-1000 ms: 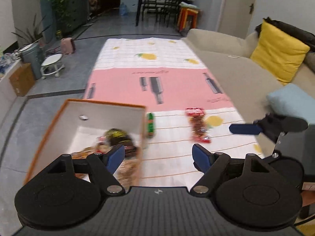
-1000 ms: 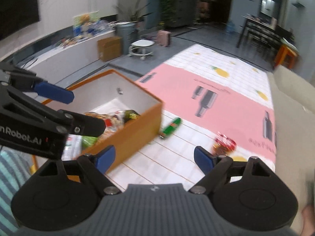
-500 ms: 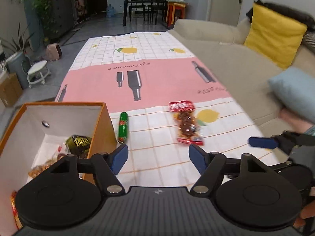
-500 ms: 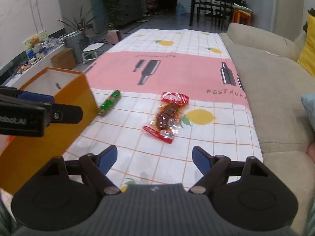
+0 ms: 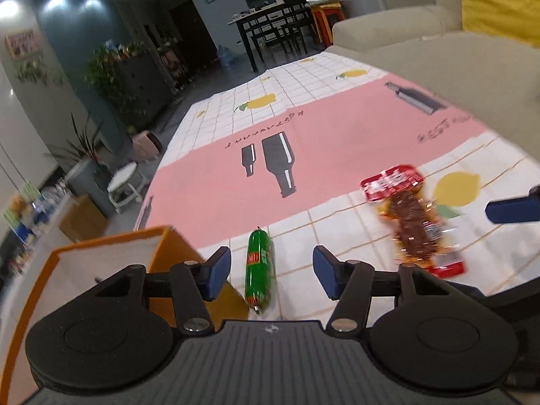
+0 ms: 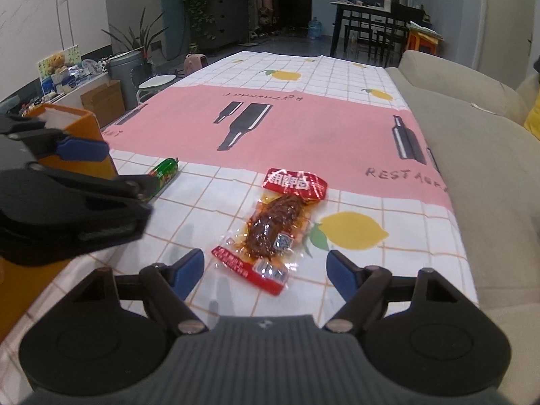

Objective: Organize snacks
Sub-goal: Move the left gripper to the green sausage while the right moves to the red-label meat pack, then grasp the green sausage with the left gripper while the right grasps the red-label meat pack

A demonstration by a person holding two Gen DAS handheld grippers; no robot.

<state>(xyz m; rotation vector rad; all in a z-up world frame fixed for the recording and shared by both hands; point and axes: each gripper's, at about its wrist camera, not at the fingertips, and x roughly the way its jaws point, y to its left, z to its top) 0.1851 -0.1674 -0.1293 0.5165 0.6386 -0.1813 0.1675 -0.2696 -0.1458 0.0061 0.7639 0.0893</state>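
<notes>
1. Orange box (image 5: pixel 101 253): far left on the tablecloth (image 5: pixel 337 128).
2. Left gripper (image 5: pixel 271 271): jaws closing, not yet touching the green sausage stick (image 5: pixel 259 266) between them, just right of the box.
3. Right gripper (image 6: pixel 265 270): jaws closing, apart, above the near end of the red snack packet (image 6: pixel 276 226), right of the stick.

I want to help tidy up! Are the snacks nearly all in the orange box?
Not yet. Nothing is picked up: the green sausage stick and the red snack packet lie on the tablecloth, outside the orange box. The left gripper is closing around the sausage; the right gripper closes at the packet.
</notes>
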